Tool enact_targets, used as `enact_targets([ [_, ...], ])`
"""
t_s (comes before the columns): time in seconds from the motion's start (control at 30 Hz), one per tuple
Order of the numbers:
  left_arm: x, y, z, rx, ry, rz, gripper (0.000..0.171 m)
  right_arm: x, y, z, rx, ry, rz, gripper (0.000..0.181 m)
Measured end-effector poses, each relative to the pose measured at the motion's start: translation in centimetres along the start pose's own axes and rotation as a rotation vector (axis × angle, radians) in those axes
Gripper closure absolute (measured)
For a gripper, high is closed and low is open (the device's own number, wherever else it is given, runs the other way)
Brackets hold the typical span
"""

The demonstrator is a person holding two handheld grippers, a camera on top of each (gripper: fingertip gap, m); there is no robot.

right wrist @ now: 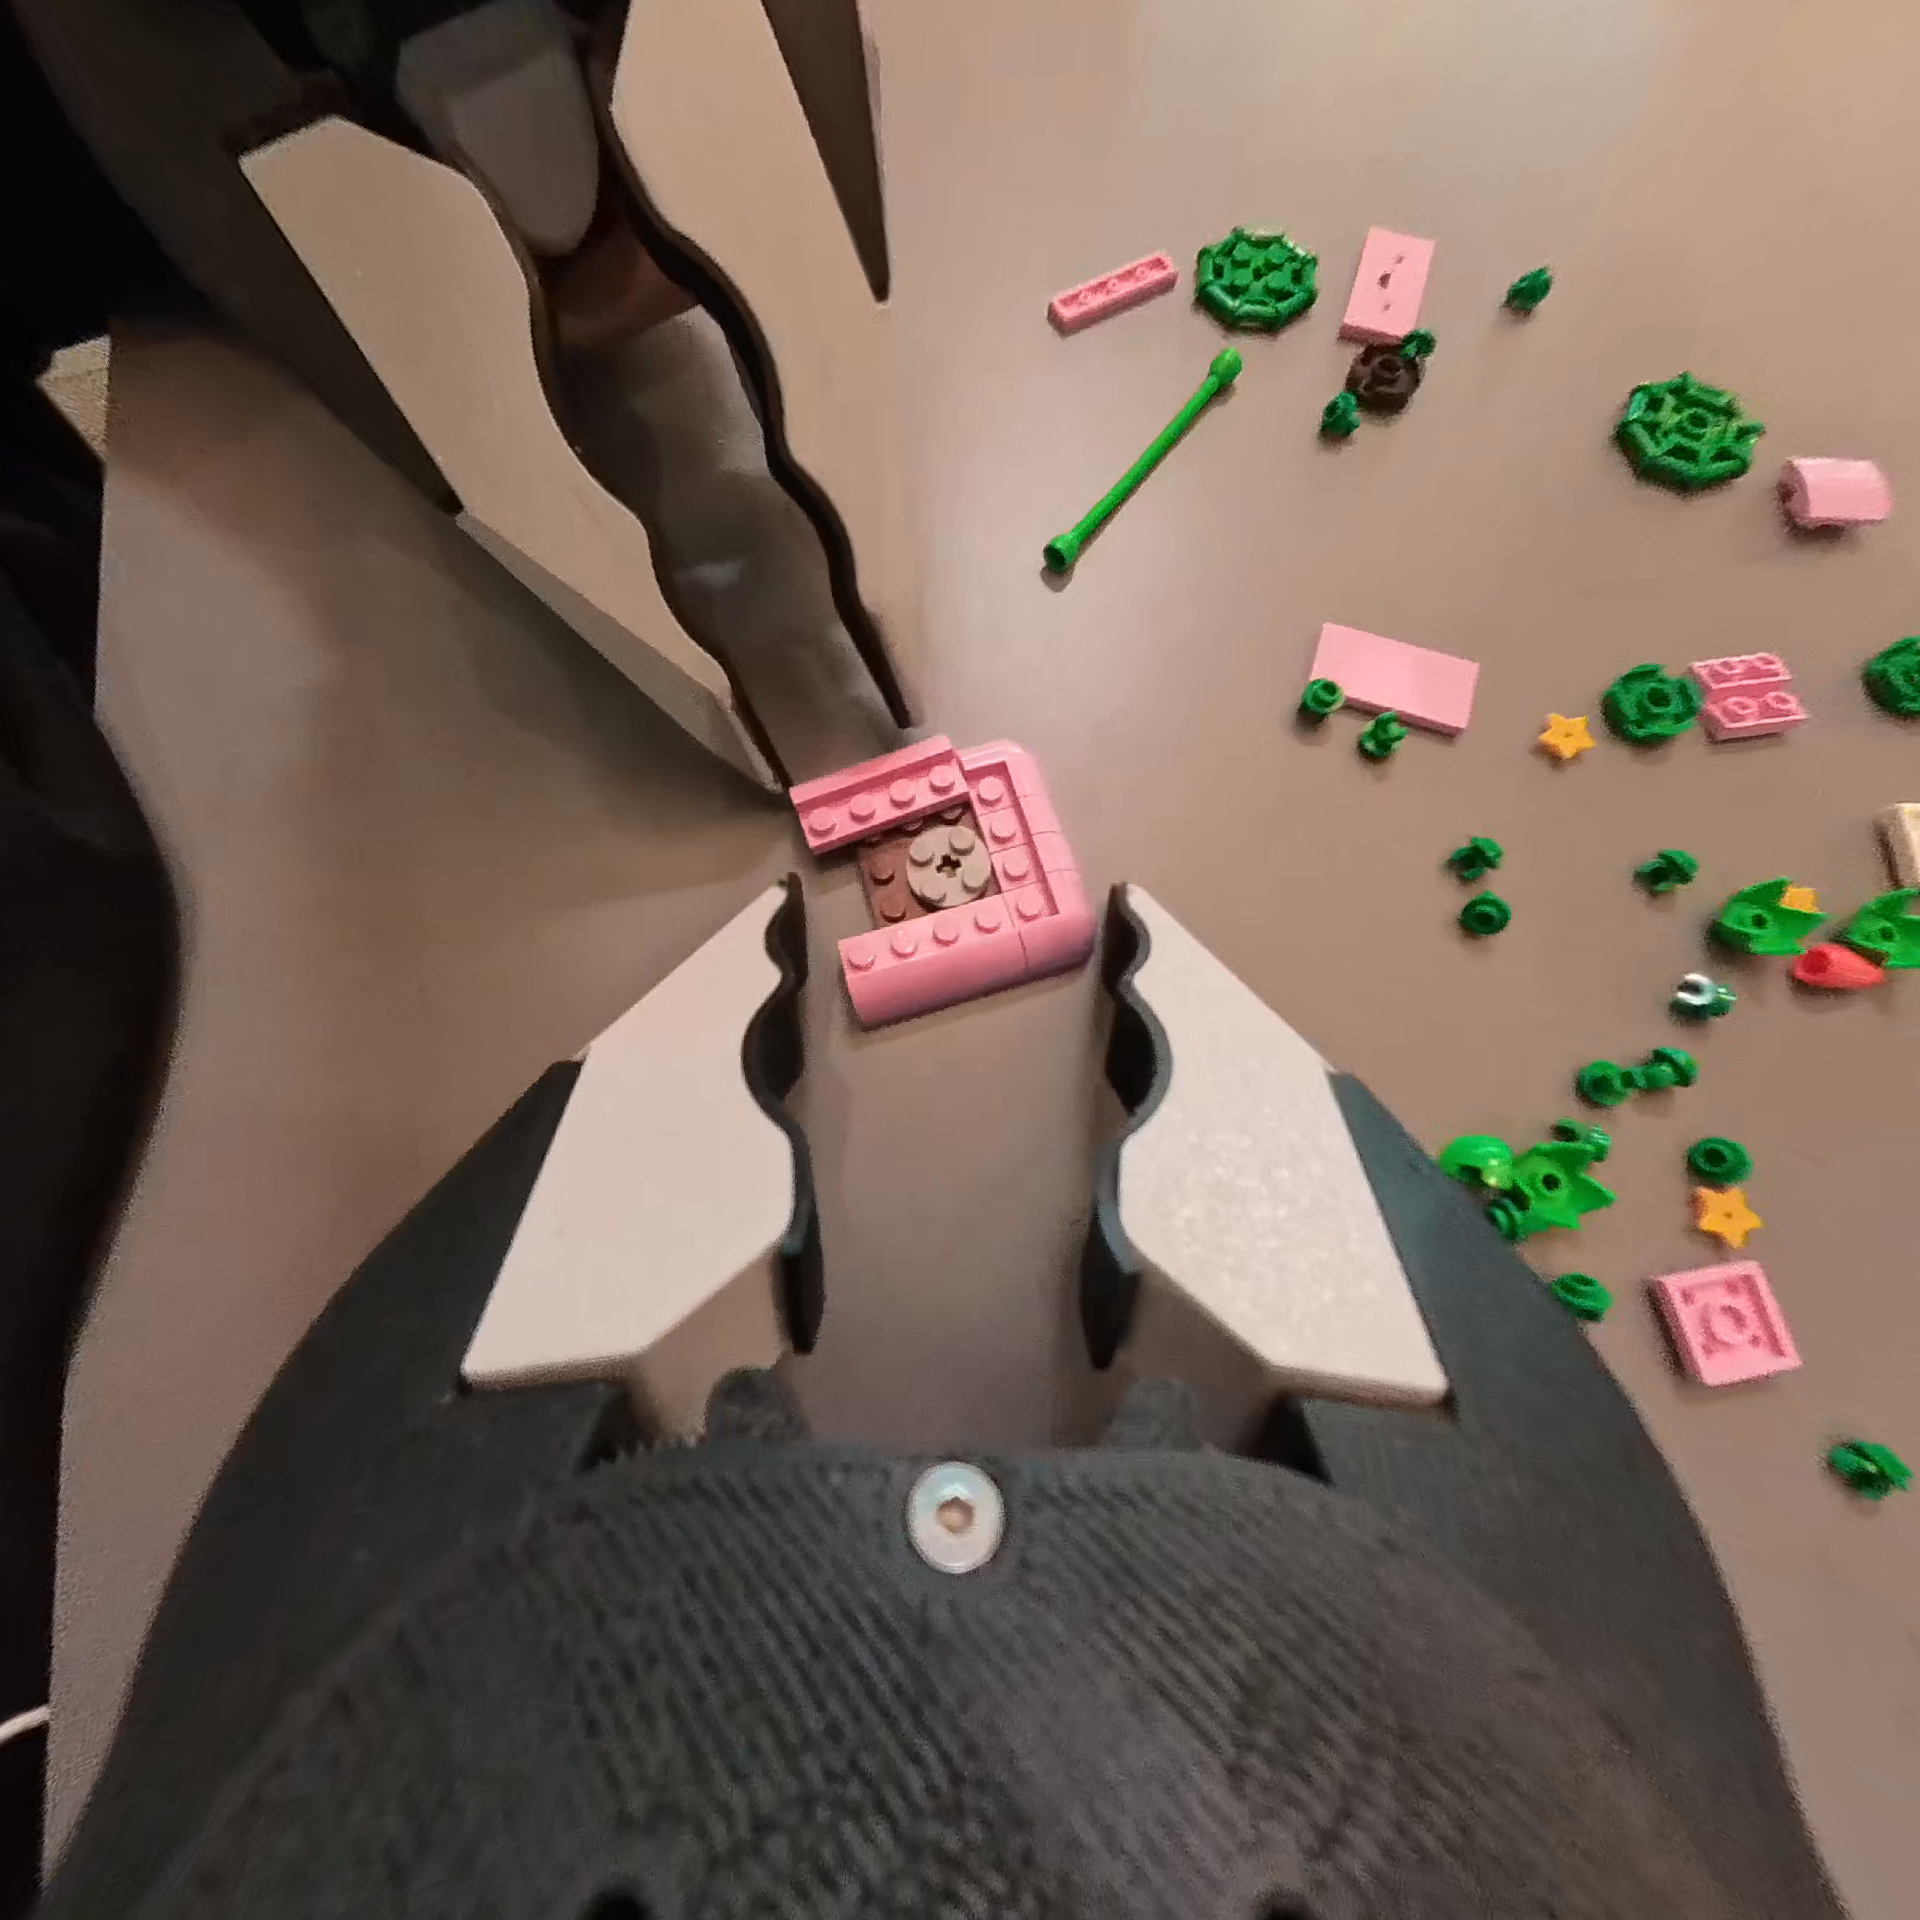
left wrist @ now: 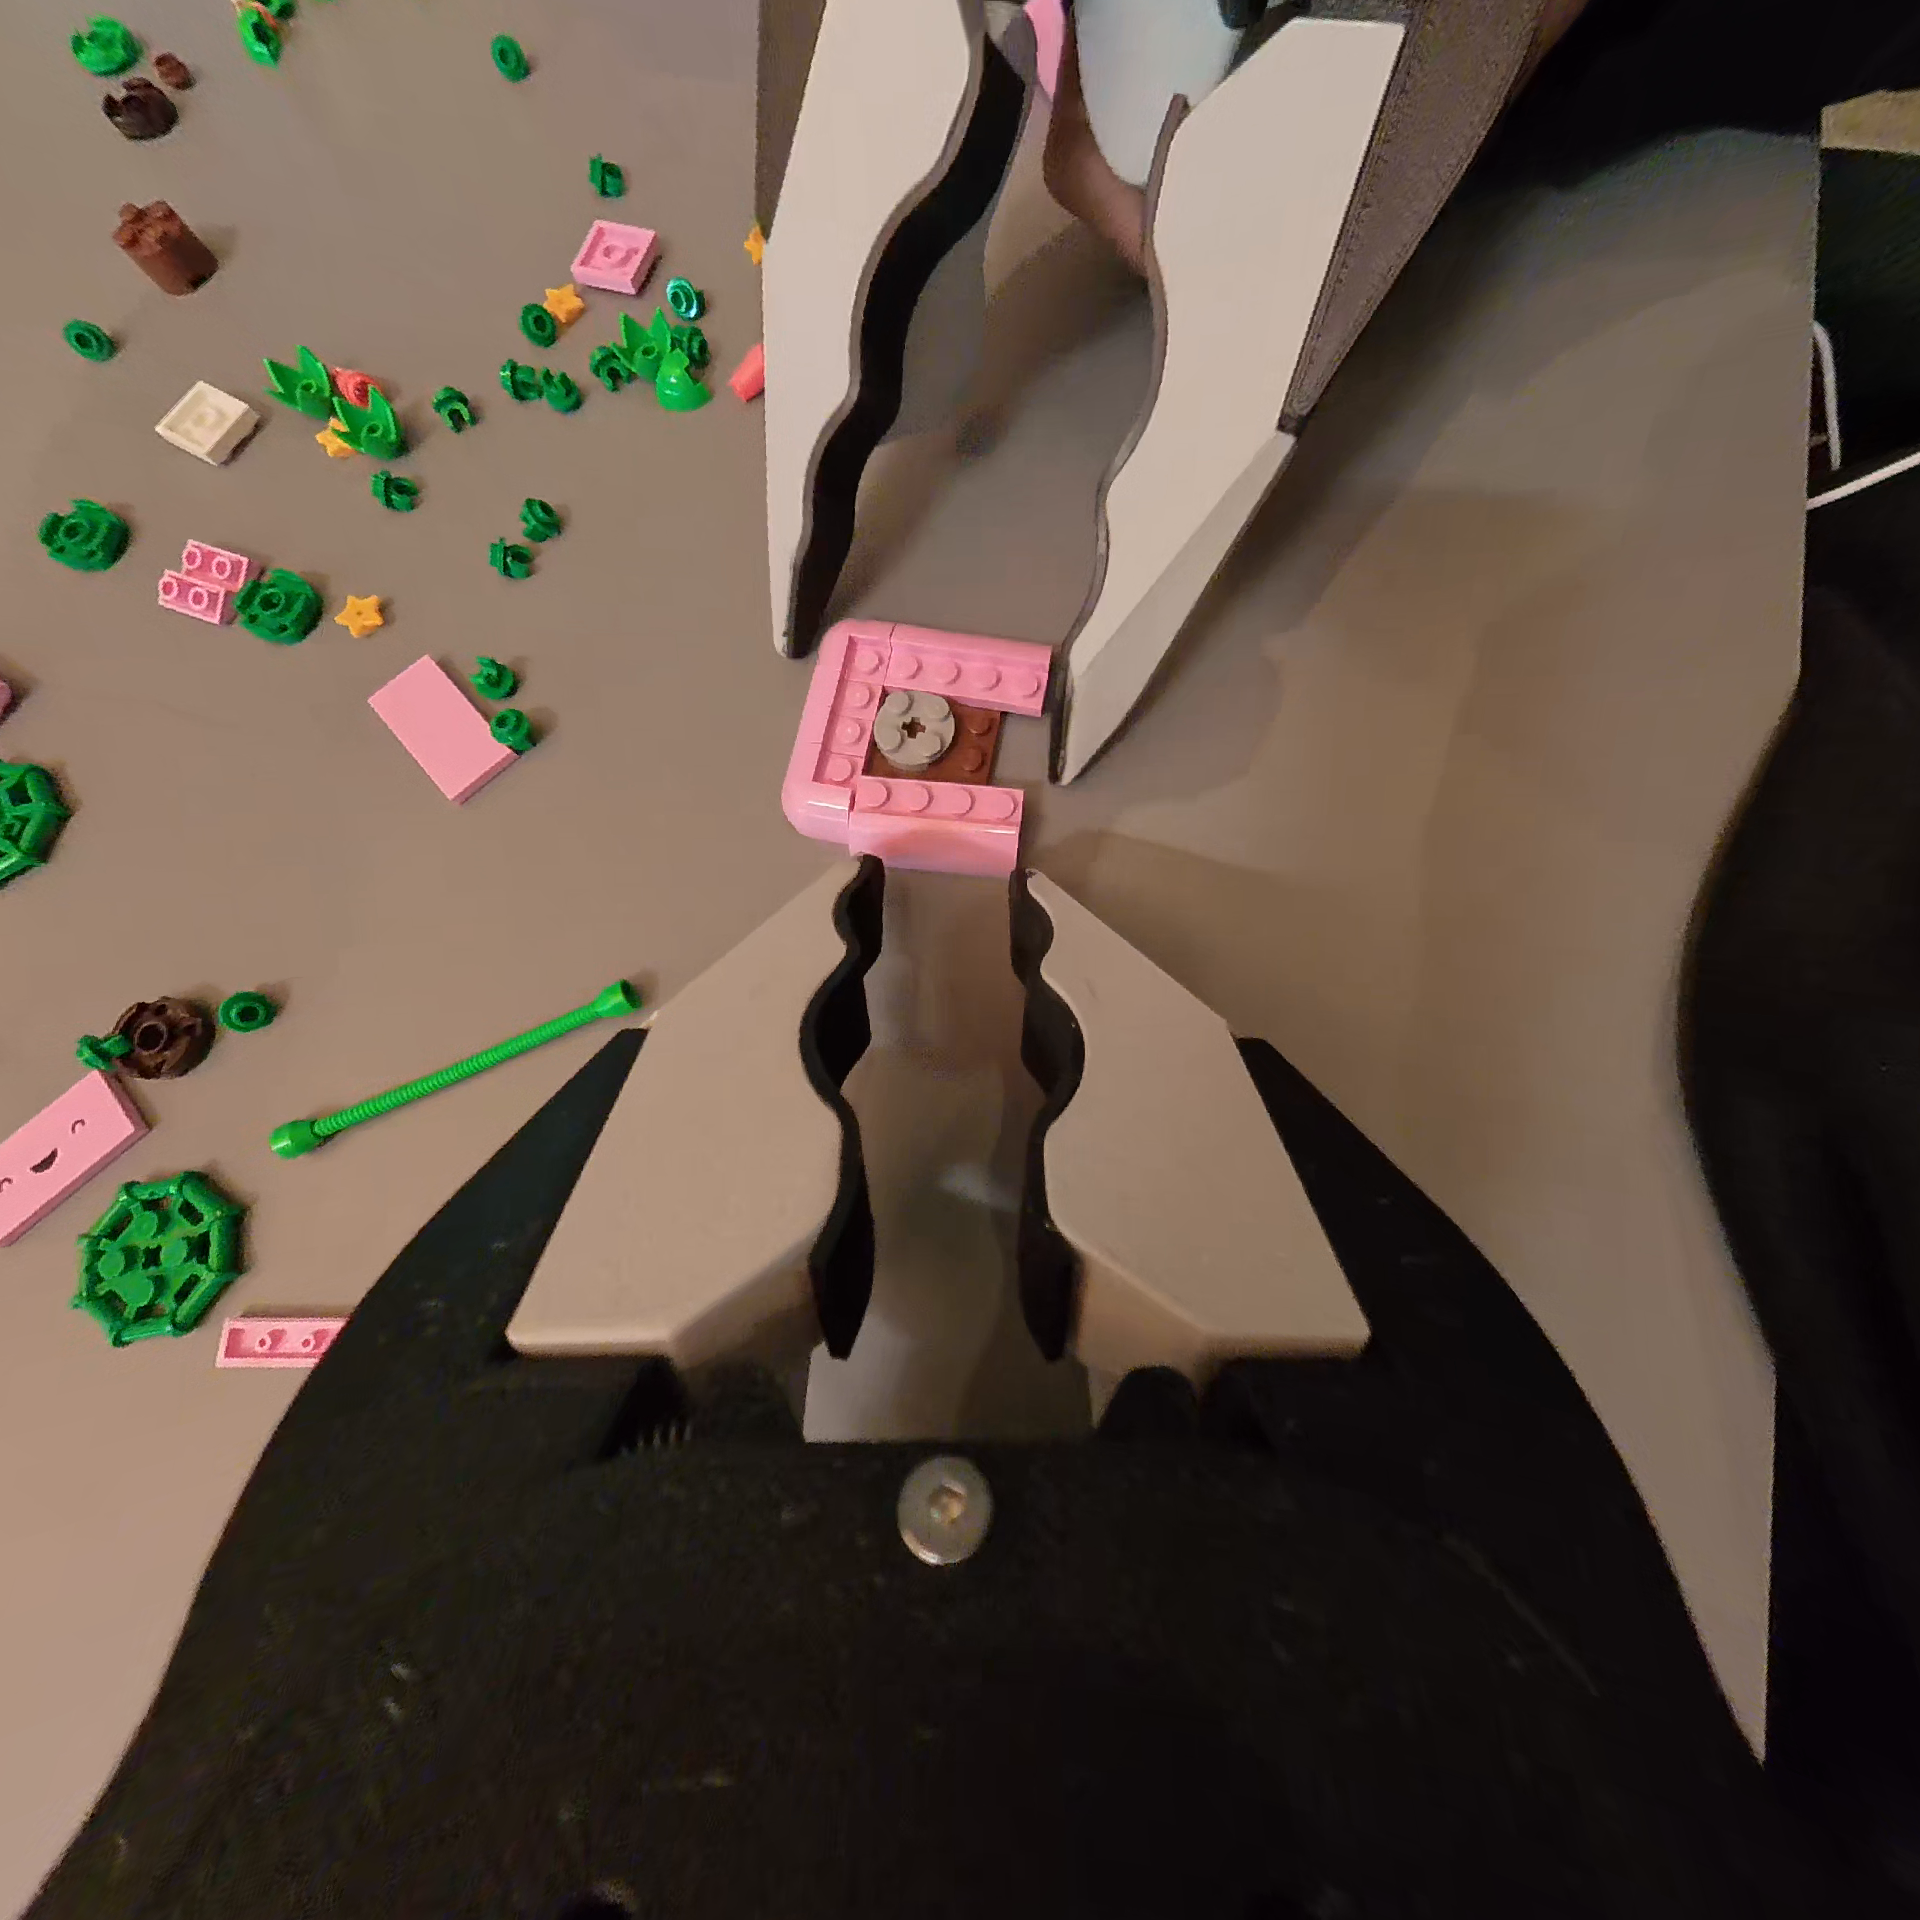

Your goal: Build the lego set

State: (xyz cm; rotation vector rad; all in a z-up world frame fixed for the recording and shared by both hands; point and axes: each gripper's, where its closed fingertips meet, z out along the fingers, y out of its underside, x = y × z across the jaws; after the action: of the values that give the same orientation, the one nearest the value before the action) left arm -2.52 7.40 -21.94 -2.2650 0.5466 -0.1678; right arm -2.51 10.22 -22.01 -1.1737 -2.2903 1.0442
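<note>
A pink U-shaped lego frame (left wrist: pixel 831 748) sits on the grey table, around a brown plate (left wrist: pixel 977 743) with a grey round plate (left wrist: pixel 914 729) on top. My left gripper (left wrist: pixel 943 875) has narrow jaws, its tips meeting the two ends of the frame's near wall brick (left wrist: pixel 935 831). My right gripper (left wrist: pixel 927 712) comes from the far side, jaws wide, straddling the frame. In the right wrist view the right gripper (right wrist: pixel 954 909) stands open with small gaps either side of the frame (right wrist: pixel 1023 862). The left gripper (right wrist: pixel 842 753) touches the far wall there.
Loose pieces lie to the left: a green rod (left wrist: pixel 457 1065), a pink tile (left wrist: pixel 442 727), a green web disc (left wrist: pixel 158 1257), a brown brick (left wrist: pixel 166 246), a white tile (left wrist: pixel 208 421) and several small green studs. The table edge (left wrist: pixel 1813 623) runs close on the right. The pink tile (left wrist: pixel 442 727) lies around 7 cm away from my right fingertips. Seen from the right wrist view (right wrist: pixel 1384 670) as well.
</note>
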Motion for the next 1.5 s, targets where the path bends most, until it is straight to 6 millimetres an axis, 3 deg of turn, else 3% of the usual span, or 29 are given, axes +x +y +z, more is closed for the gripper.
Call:
enact_targets([
  [0.43, 0.18, -0.12, 0.24, -0.004, -0.009, 0.032, 0.154, -0.21, -0.23, 0.29, -0.001, -0.010, -0.017, 0.129],
  [1.5, 0.41, -0.58, 0.24, 0.019, -0.012, 0.055, 0.139, -0.60, -0.27, 0.32, 0.000, 0.007, -0.037, 0.122],
])
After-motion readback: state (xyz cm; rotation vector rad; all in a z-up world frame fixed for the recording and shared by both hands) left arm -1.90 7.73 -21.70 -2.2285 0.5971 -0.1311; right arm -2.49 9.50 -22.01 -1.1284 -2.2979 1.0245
